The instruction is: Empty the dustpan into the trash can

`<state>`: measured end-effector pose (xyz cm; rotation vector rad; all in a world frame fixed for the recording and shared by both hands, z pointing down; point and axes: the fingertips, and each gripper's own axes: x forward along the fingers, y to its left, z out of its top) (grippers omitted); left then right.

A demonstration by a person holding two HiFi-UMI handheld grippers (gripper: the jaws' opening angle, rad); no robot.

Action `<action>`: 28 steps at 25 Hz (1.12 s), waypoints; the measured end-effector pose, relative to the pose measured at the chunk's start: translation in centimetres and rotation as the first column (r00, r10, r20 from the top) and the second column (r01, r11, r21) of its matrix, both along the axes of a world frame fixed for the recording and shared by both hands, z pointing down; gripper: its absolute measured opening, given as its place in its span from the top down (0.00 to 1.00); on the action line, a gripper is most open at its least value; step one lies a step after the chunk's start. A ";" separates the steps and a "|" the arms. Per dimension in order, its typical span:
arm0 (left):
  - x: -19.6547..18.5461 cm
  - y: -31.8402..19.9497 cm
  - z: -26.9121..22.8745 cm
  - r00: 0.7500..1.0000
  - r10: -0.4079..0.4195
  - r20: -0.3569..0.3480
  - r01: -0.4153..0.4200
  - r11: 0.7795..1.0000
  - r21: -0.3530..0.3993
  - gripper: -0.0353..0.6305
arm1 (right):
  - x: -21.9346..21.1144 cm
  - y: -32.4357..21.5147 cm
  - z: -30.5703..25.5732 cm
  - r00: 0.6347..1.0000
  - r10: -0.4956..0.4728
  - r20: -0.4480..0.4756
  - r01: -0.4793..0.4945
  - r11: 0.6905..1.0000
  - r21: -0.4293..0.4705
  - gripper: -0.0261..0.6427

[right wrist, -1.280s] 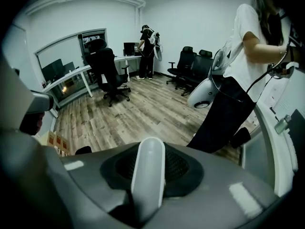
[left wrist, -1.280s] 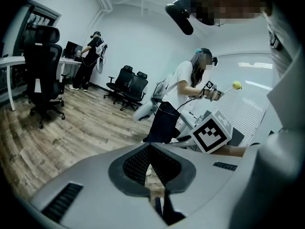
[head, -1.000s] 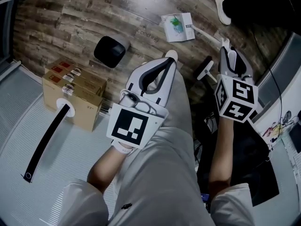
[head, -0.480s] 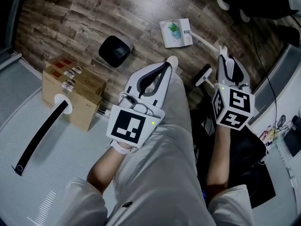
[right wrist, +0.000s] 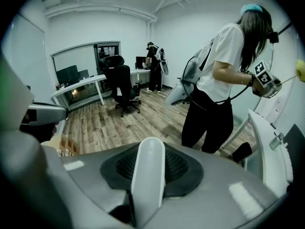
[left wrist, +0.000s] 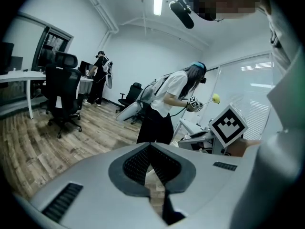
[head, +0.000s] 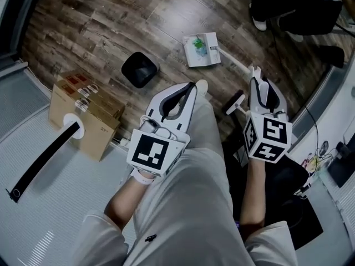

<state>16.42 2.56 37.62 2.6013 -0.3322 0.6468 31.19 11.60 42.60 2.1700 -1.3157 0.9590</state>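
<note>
**Dustpan lifted, not yet over the trash can**

Both my grippers have come up over the last second: the left gripper [head: 191, 87] and, beside it, the right gripper [head: 256, 73]. The dustpan [head: 201, 50] has come along with the right one. It carries green and white scraps and has drawn a little nearer the black trash can [head: 140, 69] on the wood floor [head: 94, 32]. In the head view it lies off to the can's right, not over the opening. I judge this to be the carry, with the tipping yet to do.

The left fingers are pressed together with nothing between them. The right fingers stand at a middling gap, clamped on the dustpan's long white handle [right wrist: 147, 175], which runs ahead to the pan.
</note>
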 end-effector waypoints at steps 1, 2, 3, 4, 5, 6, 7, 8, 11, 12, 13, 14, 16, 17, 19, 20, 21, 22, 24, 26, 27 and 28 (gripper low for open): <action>-0.3 -0.1 -0.4 1.000 -0.003 -0.004 0.003 1.000 0.003 0.94 | -0.3 -0.1 -0.5 1.000 -0.005 -0.004 0.005 1.000 0.004 0.78; -0.7 -0.1 -0.7 1.000 -0.007 -0.008 0.007 1.000 0.006 0.94 | -0.7 -0.2 -1.1 1.000 -0.010 -0.007 0.010 1.000 0.008 0.78; -1.1 -0.2 -1.1 1.000 -0.013 -0.012 0.013 1.000 0.009 0.94 | -1.1 -0.3 -1.6 1.000 -0.015 -0.012 0.015 1.000 0.012 0.78; -1.7 -0.4 -1.4 1.000 -0.020 -0.016 0.020 1.000 0.012 0.94 | -1.5 -0.4 -2.2 1.000 -0.020 -0.016 0.020 1.000 0.016 0.78; -2.2 -0.6 -1.7 0.999 -0.030 -0.019 0.030 0.999 0.016 0.94 | -2.0 -0.5 -2.8 0.999 -0.026 -0.020 0.027 0.999 0.019 0.78; -2.7 -0.7 -2.0 0.999 -0.039 -0.021 0.040 0.999 0.019 0.94 | -2.4 -0.6 -3.4 0.999 -0.033 -0.025 0.034 0.999 0.023 0.78; -3.2 -0.8 -2.2 0.999 -0.047 -0.022 0.048 0.999 0.021 0.94 | -2.8 -0.7 -4.0 0.999 -0.039 -0.028 0.040 0.999 0.026 0.78; -3.7 -0.9 -2.4 0.998 -0.054 -0.025 0.055 0.998 0.023 0.94 | -3.1 -0.7 -4.5 0.999 -0.044 -0.032 0.045 0.999 0.031 0.78; -4.9 -1.2 -3.0 0.997 -0.076 -0.032 0.077 0.997 0.030 0.94 | -3.9 -1.2 -5.8 0.998 -0.056 -0.041 0.058 0.997 0.050 0.78; -5.3 -1.3 -3.3 0.996 -0.080 -0.034 0.081 0.996 0.033 0.94 | -4.3 -1.3 -6.3 0.997 -0.059 -0.044 0.062 0.997 0.056 0.78; -5.8 -1.3 -3.6 0.996 -0.083 -0.036 0.084 0.996 0.035 0.94 | -4.6 -1.5 -6.7 0.997 -0.062 -0.046 0.065 0.996 0.063 0.78; -6.3 -1.3 -3.8 0.996 -0.085 -0.040 0.087 0.996 0.036 0.94 | -5.0 -1.6 -7.2 0.997 -0.065 -0.048 0.068 0.995 0.070 0.78; -7.1 -1.2 -4.2 0.995 -0.090 -0.049 0.092 0.995 0.036 0.94 | -5.8 -2.0 -8.3 0.996 -0.072 -0.055 0.077 0.993 0.085 0.78; -7.5 -1.2 -4.4 0.994 -0.093 -0.052 0.095 0.995 0.036 0.94 | -6.1 -2.2 -8.9 0.995 -0.077 -0.059 0.083 0.992 0.093 0.78; -8.2 -1.1 -4.8 0.994 -0.099 -0.055 0.101 0.994 0.037 0.94 | -6.8 -2.5 -10.0 0.994 -0.088 -0.066 0.094 0.990 0.109 0.78; -8.4 -1.0 -5.0 0.993 -0.101 -0.057 0.103 0.994 0.039 0.94 | -7.2 -2.6 -10.5 0.994 -0.091 -0.067 0.098 0.988 0.118 0.78; -8.7 -1.0 -5.2 0.993 -0.103 -0.060 0.106 0.994 0.041 0.94 | -7.5 -2.7 -11.1 0.993 -0.093 -0.068 0.101 0.987 0.127 0.78; -9.0 -1.1 -5.4 0.992 -0.107 -0.062 0.109 0.993 0.044 0.94 | -7.9 -2.9 -11.6 0.993 -0.095 -0.070 0.103 0.985 0.134 0.78; -9.8 -1.4 -5.7 0.991 -0.116 -0.063 0.120 0.991 0.057 0.94 | -8.9 -3.3 -12.6 0.991 -0.108 -0.078 0.119 0.982 0.146 0.78; -10.6 -2.0 -6.2 0.989 -0.130 -0.067 0.135 0.988 0.072 0.94 | -9.9 -3.9 -13.5 0.988 -0.127 -0.085 0.139 0.978 0.158 0.78; -11.0 -2.2 -6.4 0.988 -0.138 -0.070 0.143 0.987 0.078 0.94 | -10.3 -4.2 -13.8 0.987 -0.134 -0.088 0.147 0.975 0.166 0.78; -11.3 -2.4 -6.7 0.987 -0.144 -0.073 0.150 0.985 0.085 0.94 | -10.7 -4.4 -14.2 0.986 -0.140 -0.089 0.154 0.973 0.174 0.78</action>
